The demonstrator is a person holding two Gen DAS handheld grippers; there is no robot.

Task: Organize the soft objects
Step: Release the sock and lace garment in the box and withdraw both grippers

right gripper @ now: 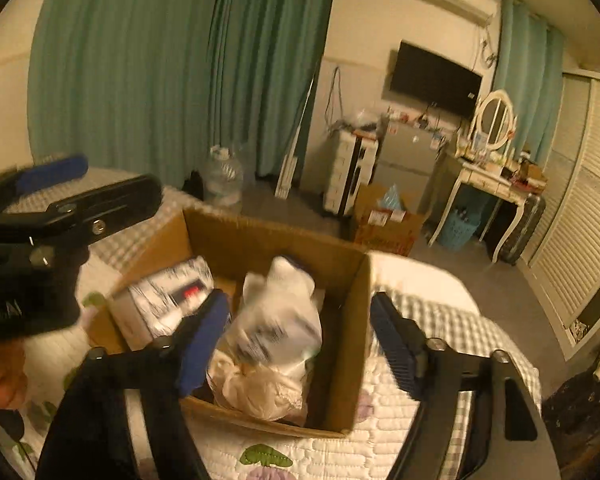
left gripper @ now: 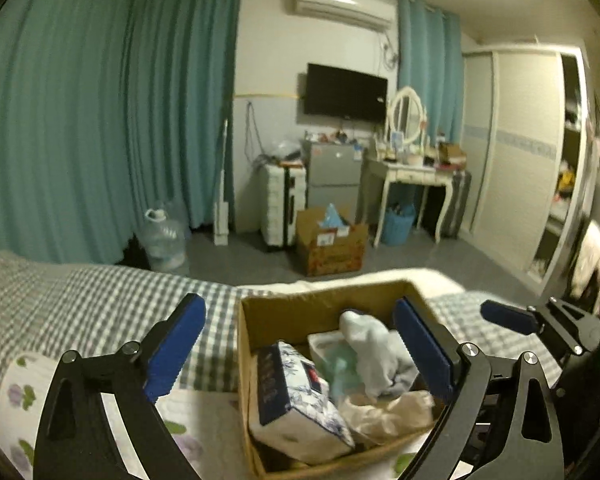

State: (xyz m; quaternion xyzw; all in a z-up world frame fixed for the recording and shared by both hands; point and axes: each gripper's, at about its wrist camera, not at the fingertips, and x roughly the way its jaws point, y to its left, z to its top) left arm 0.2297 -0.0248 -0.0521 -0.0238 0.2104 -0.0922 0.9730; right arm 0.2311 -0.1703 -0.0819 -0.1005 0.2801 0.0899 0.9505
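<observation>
An open cardboard box (left gripper: 260, 316) stands on the bed; it also shows in the right wrist view (right gripper: 352, 344). Inside lie a blue-and-white floral tissue pack (left gripper: 296, 396), a pale grey cloth (left gripper: 376, 356) and a crumpled cream bag (left gripper: 384, 412). In the right wrist view the tissue pack (right gripper: 168, 296), a white plastic-wrapped bundle (right gripper: 276, 320) and the cream bag (right gripper: 260, 392) fill the box. My left gripper (left gripper: 300, 344) is open and empty above the box. My right gripper (right gripper: 296, 340) is open and empty over the box; its finger shows in the left wrist view (left gripper: 508, 316).
The bed has a grey checked cover (left gripper: 100, 304) and a white floral quilt (right gripper: 340, 456). On the floor beyond stand a water jug (left gripper: 164, 240), a second cardboard box (left gripper: 332, 244), a white suitcase (left gripper: 280, 204), a small fridge (left gripper: 332, 176) and a dressing table (left gripper: 408, 172).
</observation>
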